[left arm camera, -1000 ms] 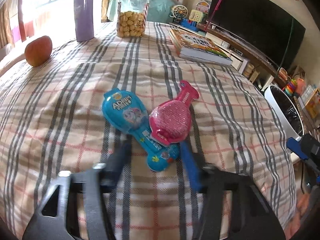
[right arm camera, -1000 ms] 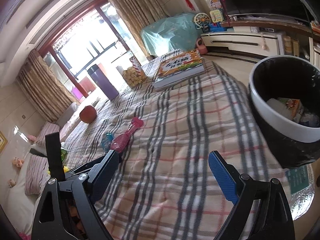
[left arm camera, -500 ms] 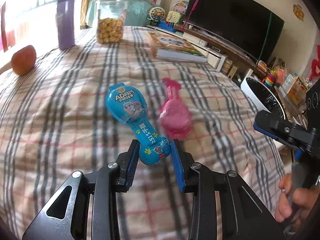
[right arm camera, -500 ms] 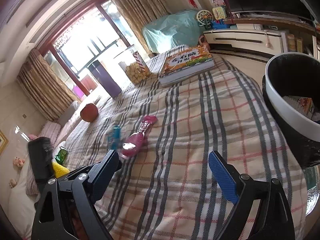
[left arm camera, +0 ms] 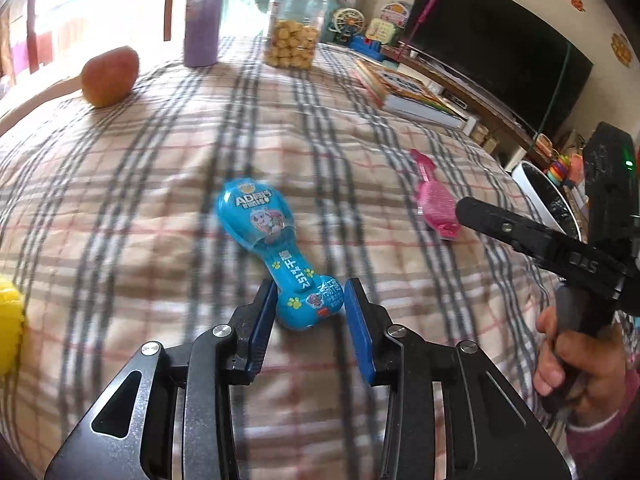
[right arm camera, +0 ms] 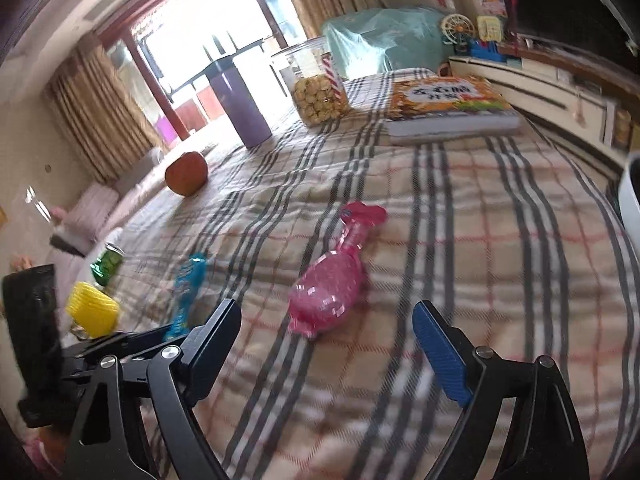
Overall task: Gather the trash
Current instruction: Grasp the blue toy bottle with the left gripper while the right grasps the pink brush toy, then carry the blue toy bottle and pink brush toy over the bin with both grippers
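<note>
Left claw (left arm camera: 308, 300) straddles the near bulb of the blue wrapper (left arm camera: 276, 248); its jaws are opening, pads not pressing. That wrapper's long axis runs up and away from the claw toward the apple (left arm camera: 110, 76). Right claw (right arm camera: 326, 324), spread wide and closing with nothing between, faces the pink wrapper (right arm camera: 332, 280), which lies just ahead on the plaid bench (right arm camera: 500, 280), tail pointing toward the book (right arm camera: 448, 108).

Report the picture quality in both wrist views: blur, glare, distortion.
Left wrist view: motion blur smears the plaid cloth and the blue wrapper top, window glare blows out the upper left, and the fisheye bulges the table. Right wrist view: heavier blur on the pink wrapper and cloth stripes, the window is overexposed, and the edges curve with dark corners.
</note>
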Available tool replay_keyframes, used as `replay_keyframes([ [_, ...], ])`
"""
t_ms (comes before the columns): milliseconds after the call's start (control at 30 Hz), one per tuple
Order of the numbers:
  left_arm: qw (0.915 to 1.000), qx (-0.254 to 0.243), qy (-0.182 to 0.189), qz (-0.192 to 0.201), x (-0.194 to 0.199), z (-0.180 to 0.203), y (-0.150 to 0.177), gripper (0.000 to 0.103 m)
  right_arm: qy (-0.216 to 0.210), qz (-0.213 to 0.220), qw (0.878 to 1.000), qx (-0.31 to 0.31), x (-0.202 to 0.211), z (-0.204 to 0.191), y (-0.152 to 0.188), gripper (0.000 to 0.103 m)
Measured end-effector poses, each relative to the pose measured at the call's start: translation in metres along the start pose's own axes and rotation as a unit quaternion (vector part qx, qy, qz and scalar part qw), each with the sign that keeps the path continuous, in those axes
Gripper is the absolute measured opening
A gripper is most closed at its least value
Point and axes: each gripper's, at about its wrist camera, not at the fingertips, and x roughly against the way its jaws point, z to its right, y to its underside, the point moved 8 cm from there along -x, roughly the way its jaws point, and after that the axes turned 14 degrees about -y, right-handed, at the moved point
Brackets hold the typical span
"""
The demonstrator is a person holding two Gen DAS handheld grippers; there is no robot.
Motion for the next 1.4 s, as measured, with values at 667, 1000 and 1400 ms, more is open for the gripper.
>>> replay_keyframes([
  [667, 0.9978, -0.011, -0.062, 0.019, -0.015, 0.004, -0.007, 0.034, 0.023, -0.036, 0.999, 0.019, 0.013, 0.015, 0.020, 0.045],
  [1000, 0.9995, -0.017, 0.003, 0.026, 0.001, 0.047, -0.005, 0.033, 0.019, 0.000, 1.000, 0.006, 0.052, 0.025, 0.020, 0.045],
  [1400, 0.9975, -0.049, 0.039, 0.035, 0.017, 0.100, -0.006, 0.033, 0.022, 0.031, 0.999, -0.011, 0.093, 0.045, 0.034, 0.045],
])
